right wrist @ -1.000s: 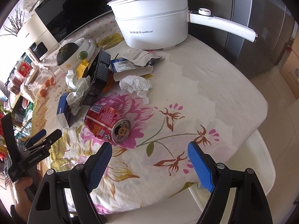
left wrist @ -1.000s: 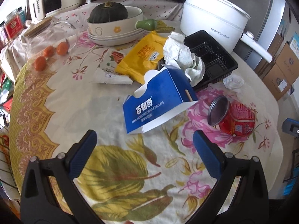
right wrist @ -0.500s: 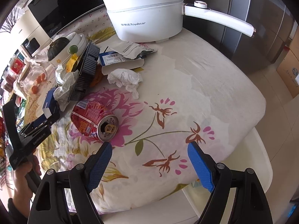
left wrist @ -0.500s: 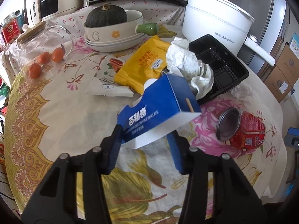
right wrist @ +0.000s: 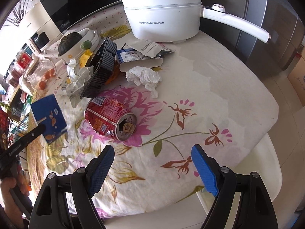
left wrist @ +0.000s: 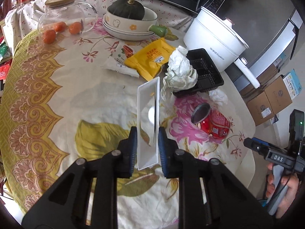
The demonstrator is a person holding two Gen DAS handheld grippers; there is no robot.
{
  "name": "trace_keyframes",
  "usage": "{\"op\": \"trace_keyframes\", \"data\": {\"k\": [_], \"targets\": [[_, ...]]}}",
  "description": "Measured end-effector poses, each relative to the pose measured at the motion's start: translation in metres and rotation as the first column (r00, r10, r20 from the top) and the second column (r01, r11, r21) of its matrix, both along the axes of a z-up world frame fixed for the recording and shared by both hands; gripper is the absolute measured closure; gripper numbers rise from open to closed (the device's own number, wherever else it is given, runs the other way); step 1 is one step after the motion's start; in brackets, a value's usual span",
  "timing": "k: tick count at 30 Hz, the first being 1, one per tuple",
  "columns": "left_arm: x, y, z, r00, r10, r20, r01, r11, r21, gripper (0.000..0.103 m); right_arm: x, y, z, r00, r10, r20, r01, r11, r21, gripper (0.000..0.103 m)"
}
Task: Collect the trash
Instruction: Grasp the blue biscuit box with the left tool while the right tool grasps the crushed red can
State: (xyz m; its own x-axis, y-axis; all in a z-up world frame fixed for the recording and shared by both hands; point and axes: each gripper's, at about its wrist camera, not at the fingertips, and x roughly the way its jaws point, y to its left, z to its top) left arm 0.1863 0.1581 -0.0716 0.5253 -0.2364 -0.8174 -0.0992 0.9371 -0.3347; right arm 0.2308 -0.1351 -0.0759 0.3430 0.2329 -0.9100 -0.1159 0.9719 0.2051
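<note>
My left gripper [left wrist: 147,148] is shut on the blue biscuit box [left wrist: 147,122], held above the tablecloth with its white open end toward the camera; its blue side shows in the right wrist view [right wrist: 50,117]. My right gripper [right wrist: 152,169] is open and empty, just in front of a red drink can [right wrist: 109,119] lying on its side, which also shows in the left wrist view [left wrist: 212,123]. Other trash on the table: crumpled paper [left wrist: 181,70], a white tissue [right wrist: 144,77], a yellow snack bag [left wrist: 150,57] and a black plastic tray [left wrist: 205,72].
A white electric pot [right wrist: 162,11] stands at the back. A bowl with a squash [left wrist: 126,18] and a glass jar with oranges [left wrist: 61,22] stand at the far left. A second blue box and a torn wrapper [right wrist: 144,57] lie near the pot. The table edge [right wrist: 266,118] is to the right.
My left gripper closed on the blue biscuit box and lifted it off the table, turning it end-on. My right gripper moved closer to the red can and stayed open.
</note>
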Motion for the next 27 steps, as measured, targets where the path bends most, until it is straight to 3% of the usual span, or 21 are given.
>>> {"op": "trace_keyframes", "data": {"k": [7, 12, 15, 17, 19, 22, 27], "targets": [[-0.028, -0.002, 0.001, 0.999, -0.014, -0.043, 0.013, 0.999, -0.034, 0.081, 0.007, 0.001, -0.006, 0.999, -0.015, -0.029, 0.017, 0.999, 0.037, 0.019], [-0.033, -0.009, 0.002, 0.998, -0.035, -0.052, 0.038, 0.998, 0.057, 0.08, 0.014, 0.011, -0.011, 1.0, 0.0, -0.027, 0.001, 0.998, 0.059, 0.019], [-0.033, -0.01, -0.007, 0.993, -0.039, -0.11, 0.047, 0.996, 0.072, 0.068, 0.018, 0.024, -0.017, 0.998, 0.024, -0.053, -0.02, 0.997, 0.075, 0.019], [-0.033, -0.009, -0.01, 0.991, -0.031, -0.133, 0.043, 0.995, 0.087, 0.033, 0.02, 0.032, -0.019, 0.997, 0.029, -0.069, -0.021, 0.994, 0.111, 0.018], [-0.035, -0.008, -0.007, 0.991, -0.027, -0.13, 0.042, 0.993, 0.114, 0.021, 0.023, 0.04, -0.019, 0.997, 0.021, -0.069, -0.012, 0.992, 0.124, 0.011], [-0.036, -0.006, -0.007, 0.988, -0.037, -0.148, 0.059, 0.988, 0.144, 0.02, 0.025, 0.053, -0.018, 0.998, 0.003, -0.06, 0.005, 0.99, 0.142, 0.003], [-0.037, 0.001, -0.021, 0.978, -0.025, -0.206, 0.059, 0.986, 0.158, 0.02, 0.031, 0.079, -0.028, 0.998, -0.018, -0.06, 0.025, 0.993, 0.119, 0.001]]}}
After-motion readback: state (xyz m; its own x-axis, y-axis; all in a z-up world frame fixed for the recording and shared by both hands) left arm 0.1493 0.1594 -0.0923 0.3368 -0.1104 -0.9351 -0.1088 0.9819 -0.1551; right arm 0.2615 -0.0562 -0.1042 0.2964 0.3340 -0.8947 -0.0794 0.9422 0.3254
